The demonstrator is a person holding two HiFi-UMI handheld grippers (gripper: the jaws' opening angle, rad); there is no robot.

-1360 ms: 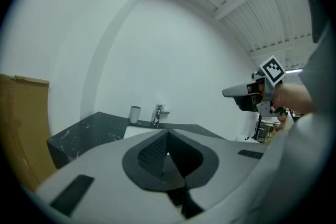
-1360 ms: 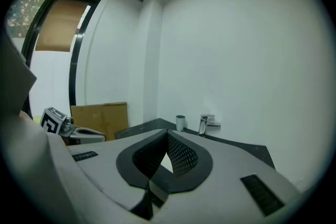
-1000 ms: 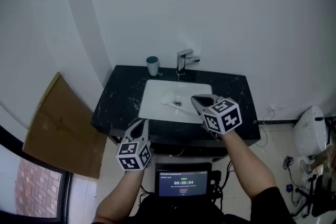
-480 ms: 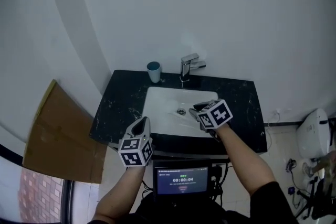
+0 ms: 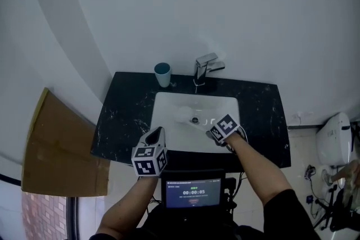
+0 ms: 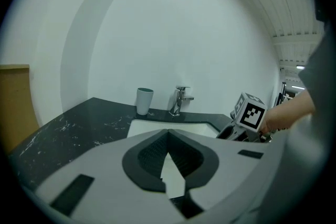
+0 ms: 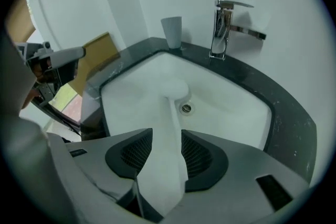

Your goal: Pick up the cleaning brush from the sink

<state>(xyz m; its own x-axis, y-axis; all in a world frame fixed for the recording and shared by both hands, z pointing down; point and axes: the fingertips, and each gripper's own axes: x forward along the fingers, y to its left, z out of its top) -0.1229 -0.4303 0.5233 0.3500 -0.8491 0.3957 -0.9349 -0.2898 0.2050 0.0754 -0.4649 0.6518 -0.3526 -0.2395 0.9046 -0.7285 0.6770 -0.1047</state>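
Note:
A white cleaning brush lies in the white sink, its round head by the drain and its handle running toward the front edge. My right gripper points steeply down into the basin. Its jaws are opening, and the brush handle runs between the pads, filling the gap. My left gripper hovers at the counter's front edge, left of the sink, its jaws shut with nothing in them. In the left gripper view, the left gripper faces the faucet.
A chrome faucet and a blue-grey cup stand at the back of the black marble counter. Brown cardboard leans at the left. A small screen sits below the counter's front. A white appliance stands at the right.
My right gripper has dropped from above the counter's front into the sink and opened over the brush handle. The left gripper has moved slightly forward toward the counter edge.

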